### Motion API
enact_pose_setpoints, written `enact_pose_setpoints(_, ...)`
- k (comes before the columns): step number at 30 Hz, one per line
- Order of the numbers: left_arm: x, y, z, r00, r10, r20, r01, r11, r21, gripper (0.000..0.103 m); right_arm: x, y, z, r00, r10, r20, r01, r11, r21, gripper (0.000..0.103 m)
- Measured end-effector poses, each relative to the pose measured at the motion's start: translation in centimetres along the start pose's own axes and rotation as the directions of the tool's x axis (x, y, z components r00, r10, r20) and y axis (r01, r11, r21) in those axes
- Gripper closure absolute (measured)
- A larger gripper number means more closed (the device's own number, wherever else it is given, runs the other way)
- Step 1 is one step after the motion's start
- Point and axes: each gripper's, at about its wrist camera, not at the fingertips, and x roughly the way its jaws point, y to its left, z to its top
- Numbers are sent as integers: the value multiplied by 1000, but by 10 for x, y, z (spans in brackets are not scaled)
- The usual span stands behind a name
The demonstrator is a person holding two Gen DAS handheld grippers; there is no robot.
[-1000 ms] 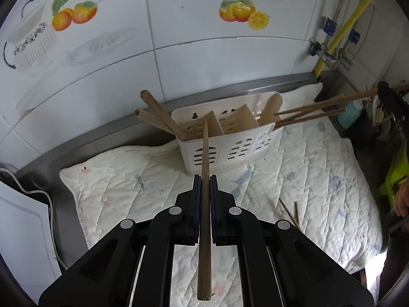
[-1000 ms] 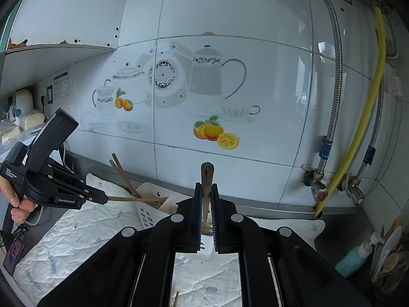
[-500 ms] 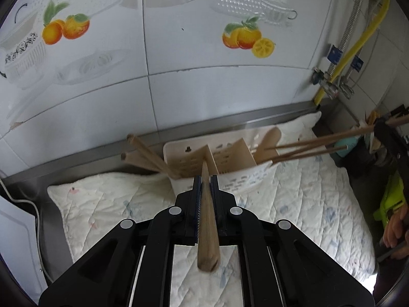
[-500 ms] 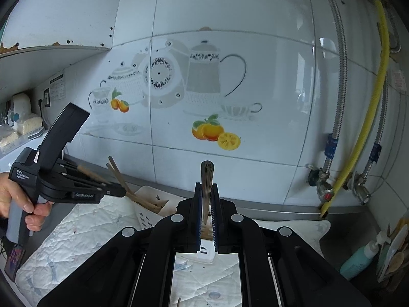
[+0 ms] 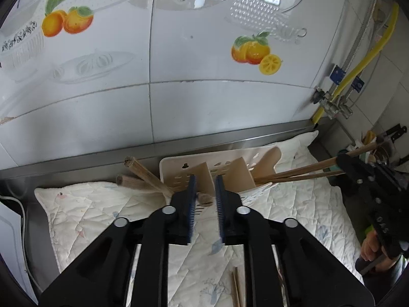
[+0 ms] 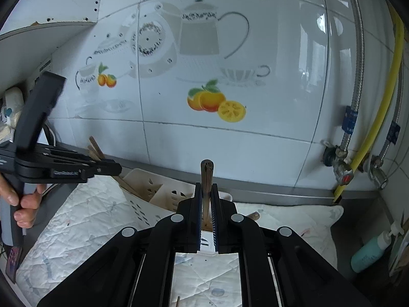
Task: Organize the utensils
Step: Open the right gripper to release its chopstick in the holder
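A release is in hand at the caddy (image 5: 225, 165): the left gripper (image 5: 205, 192) is held just above its near compartments, the jaws are opening, and nothing is pinched between the pads — a chopstick end (image 5: 204, 199) is seen just below them, seemingly dropped into the caddy. The right gripper (image 6: 205, 199) is pressed shut on a chopstick bundle (image 6: 207, 176), its far tips already reaching the caddy's right end. Next — judged from this — the bundle must be tipped down into a compartment before being let go. Loose chopsticks (image 5: 236, 289) are left on the cloth (image 5: 84, 215), nearer than the caddy.
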Motion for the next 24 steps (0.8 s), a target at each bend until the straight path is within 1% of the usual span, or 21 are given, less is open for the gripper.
enact_pose_setpoints(2,-4,-1,0,1000,-6,14,6,1000,4,74,1,-1,-1,1000,-7,1,7,1000,2,96)
enact_pose_setpoints(3,-8,-2,1,1000,-11,28,10,1000,6,71,1,-2,-2,1000,-11,3,11,1000,5,94)
enact_pose_setpoints(5,-15,-3,1,999,-14,49,14,1000,13,69,-3,-4,-2,1000,-16,11,16,1000,10,92)
enact_pose_setpoints(7,-25,-4,1,997,-18,77,17,1000,10,68,-9,-4,-2,1000,-16,21,16,1000,17,85)
enact_pose_setpoints(8,-31,-4,0,996,-22,88,21,1000,8,66,-14,-4,-2,999,-17,29,16,1000,20,82)
enact_pose_setpoints(12,-61,-9,-12,988,-13,155,9,1000,26,61,-38,1,-5,998,-18,61,18,1000,9,80)
enact_pose_setpoints(14,-74,-11,-22,985,-12,173,8,1000,26,58,-52,4,-11,997,-23,70,24,1000,-4,76)
enact_pose_setpoints(19,-97,-16,-69,985,-10,174,6,1000,25,52,-86,12,-40,997,-8,71,9,1000,-7,73)
enact_pose_setpoints(22,-104,-18,-103,988,-2,156,-3,1000,31,51,-103,19,-71,999,0,51,1,1000,-10,73)
enact_pose_setpoints(24,-106,-19,-129,989,-17,144,13,999,30,51,-109,25,-90,999,1,35,0,1000,-21,73)
